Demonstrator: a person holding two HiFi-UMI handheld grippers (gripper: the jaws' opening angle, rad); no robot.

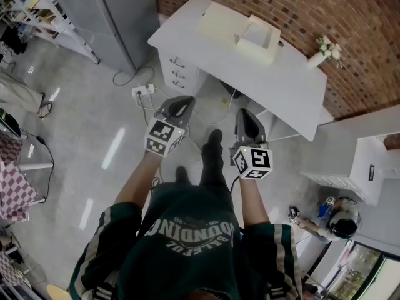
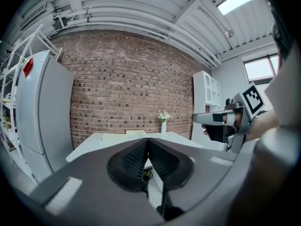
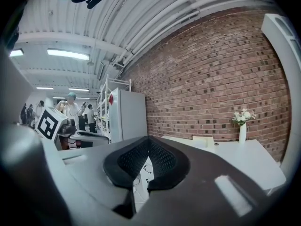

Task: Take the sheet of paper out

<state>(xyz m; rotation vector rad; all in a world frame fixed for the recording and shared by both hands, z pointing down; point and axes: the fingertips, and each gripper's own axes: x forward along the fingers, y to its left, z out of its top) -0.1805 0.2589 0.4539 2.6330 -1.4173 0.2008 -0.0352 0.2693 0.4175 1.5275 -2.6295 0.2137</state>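
A cream printer (image 1: 240, 33) stands on a white desk (image 1: 294, 86) ahead of me; its raised paper tray (image 1: 261, 35) looks pale, and I cannot make out a separate sheet. My left gripper (image 1: 183, 99) and right gripper (image 1: 245, 112) are held side by side at waist height, short of the desk's front edge, both pointing toward it. In the left gripper view the jaws (image 2: 147, 140) meet at the tips with nothing between them. The right gripper (image 3: 148, 138) is shut and empty too, with the printer (image 3: 203, 140) beyond it.
A white vase of flowers (image 1: 325, 50) sits at the desk's right end. Drawers (image 1: 178, 70) are under its left side, with a power strip (image 1: 142, 91) and cables on the floor. A grey fridge (image 1: 119, 11) stands left, a white cabinet (image 1: 369, 167) right, a crouching person (image 1: 337, 220) lower right.
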